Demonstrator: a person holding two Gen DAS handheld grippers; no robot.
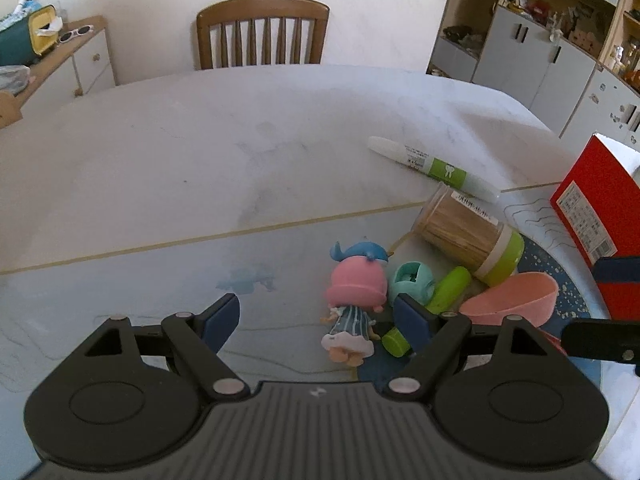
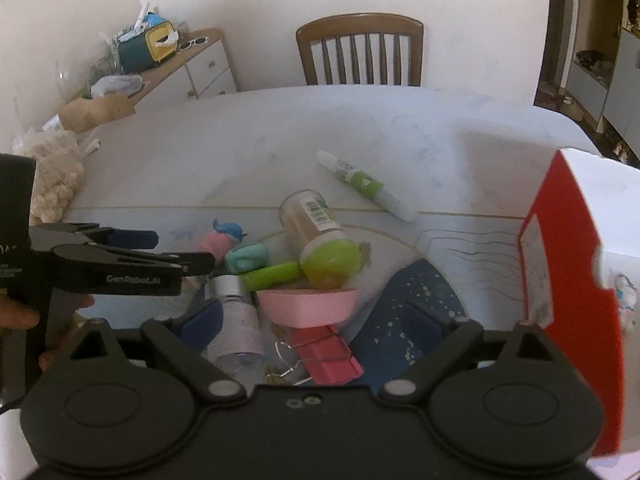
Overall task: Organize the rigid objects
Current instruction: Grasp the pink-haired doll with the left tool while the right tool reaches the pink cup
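A pile of small objects lies on the table: a pink-haired doll (image 1: 354, 304) with a blue whale hat, a teal sharpener (image 1: 412, 282), a green stick (image 1: 448, 290), a toothpick jar (image 1: 470, 234) with a green lid, a pink scoop (image 1: 516, 300) and a white-green tube (image 1: 434, 168). My left gripper (image 1: 320, 320) is open, with the doll between its fingers. My right gripper (image 2: 316, 326) is open over a small silver-capped bottle (image 2: 236, 328), the pink scoop (image 2: 308, 306) and a red binder clip (image 2: 326, 354).
A red and white box (image 2: 576, 280) stands at the right, also in the left wrist view (image 1: 596, 208). A wooden chair (image 1: 262, 34) stands behind the table (image 1: 200, 140). A sideboard (image 2: 192, 64) with clutter is at the left, shelves (image 1: 560, 40) at the right.
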